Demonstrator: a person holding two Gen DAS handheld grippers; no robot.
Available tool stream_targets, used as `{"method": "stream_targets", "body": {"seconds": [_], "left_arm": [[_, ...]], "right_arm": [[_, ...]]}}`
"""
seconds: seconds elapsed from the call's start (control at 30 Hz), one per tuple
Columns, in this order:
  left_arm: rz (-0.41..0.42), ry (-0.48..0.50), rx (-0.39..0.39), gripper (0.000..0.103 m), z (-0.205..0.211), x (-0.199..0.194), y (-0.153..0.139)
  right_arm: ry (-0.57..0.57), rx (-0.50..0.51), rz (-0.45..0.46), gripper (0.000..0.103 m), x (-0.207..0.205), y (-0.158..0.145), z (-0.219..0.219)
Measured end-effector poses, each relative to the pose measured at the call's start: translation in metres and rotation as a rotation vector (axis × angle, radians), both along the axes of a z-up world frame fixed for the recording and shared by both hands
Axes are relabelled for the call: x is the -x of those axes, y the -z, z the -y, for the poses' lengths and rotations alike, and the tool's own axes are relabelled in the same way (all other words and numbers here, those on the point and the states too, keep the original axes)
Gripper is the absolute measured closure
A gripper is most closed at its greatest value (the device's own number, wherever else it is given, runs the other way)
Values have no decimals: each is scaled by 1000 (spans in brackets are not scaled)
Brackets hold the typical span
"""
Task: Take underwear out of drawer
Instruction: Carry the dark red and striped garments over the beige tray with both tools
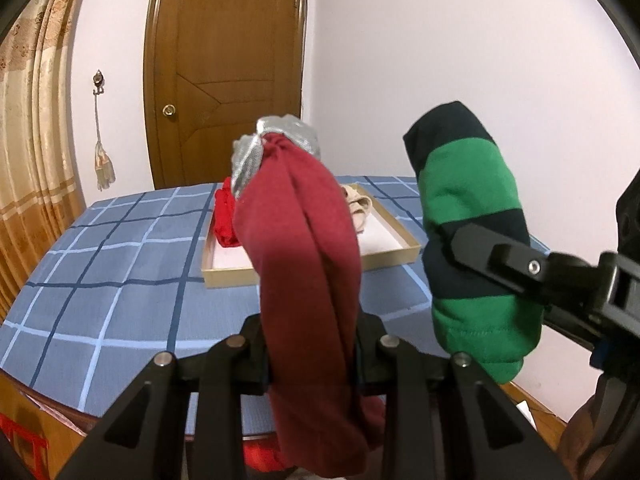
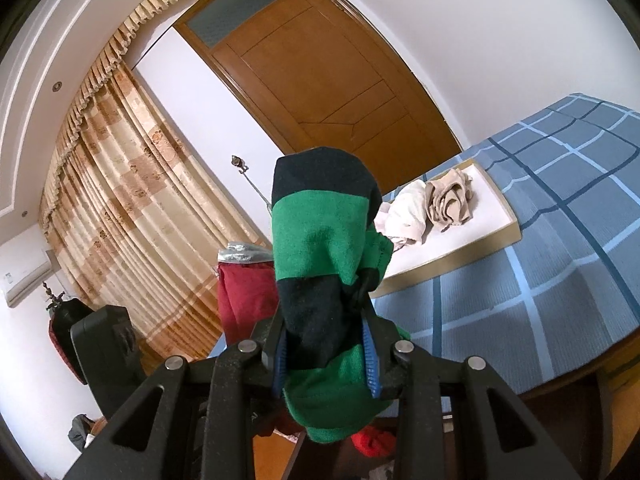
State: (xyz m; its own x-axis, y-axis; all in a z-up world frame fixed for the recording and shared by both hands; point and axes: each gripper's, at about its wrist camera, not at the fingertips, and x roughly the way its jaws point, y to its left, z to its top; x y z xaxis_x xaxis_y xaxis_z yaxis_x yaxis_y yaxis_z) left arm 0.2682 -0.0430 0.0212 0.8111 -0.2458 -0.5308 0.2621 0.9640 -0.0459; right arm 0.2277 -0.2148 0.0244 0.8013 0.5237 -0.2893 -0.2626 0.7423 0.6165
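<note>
My left gripper [image 1: 310, 356] is shut on rolled dark red underwear [image 1: 304, 256] with a silver-grey waistband [image 1: 276, 144], held upright above the bed. To its right, my right gripper [image 1: 476, 248] is shut on rolled green and dark navy striped underwear [image 1: 468, 208]. In the right wrist view the same striped underwear [image 2: 324, 248] stands between the blue pads of my right gripper [image 2: 326, 354], and the dark red underwear [image 2: 246, 300] shows to its left. A shallow tan tray [image 1: 404, 248] on the bed holds red, beige and white garments.
A bed with a blue checked cover [image 1: 120, 264] lies ahead, a wooden door [image 1: 228, 72] behind it and a patterned curtain [image 1: 28, 152] on the left. Beige and white cloths [image 2: 432, 204] lie in the tray [image 2: 496, 236]. More red fabric [image 2: 374, 442] lies below.
</note>
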Motion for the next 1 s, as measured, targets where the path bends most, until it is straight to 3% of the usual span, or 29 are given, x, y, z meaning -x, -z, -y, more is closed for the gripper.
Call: {"method": "stream_targets", "body": {"seconds": [0.4, 1.0], "left_arm": [[15, -30, 5, 76, -4, -34, 7], [47, -105, 12, 76, -18, -119, 25]], "right_arm": [[32, 33, 14, 70, -36, 3, -11], [107, 151, 70, 70, -120, 17, -34]]}}
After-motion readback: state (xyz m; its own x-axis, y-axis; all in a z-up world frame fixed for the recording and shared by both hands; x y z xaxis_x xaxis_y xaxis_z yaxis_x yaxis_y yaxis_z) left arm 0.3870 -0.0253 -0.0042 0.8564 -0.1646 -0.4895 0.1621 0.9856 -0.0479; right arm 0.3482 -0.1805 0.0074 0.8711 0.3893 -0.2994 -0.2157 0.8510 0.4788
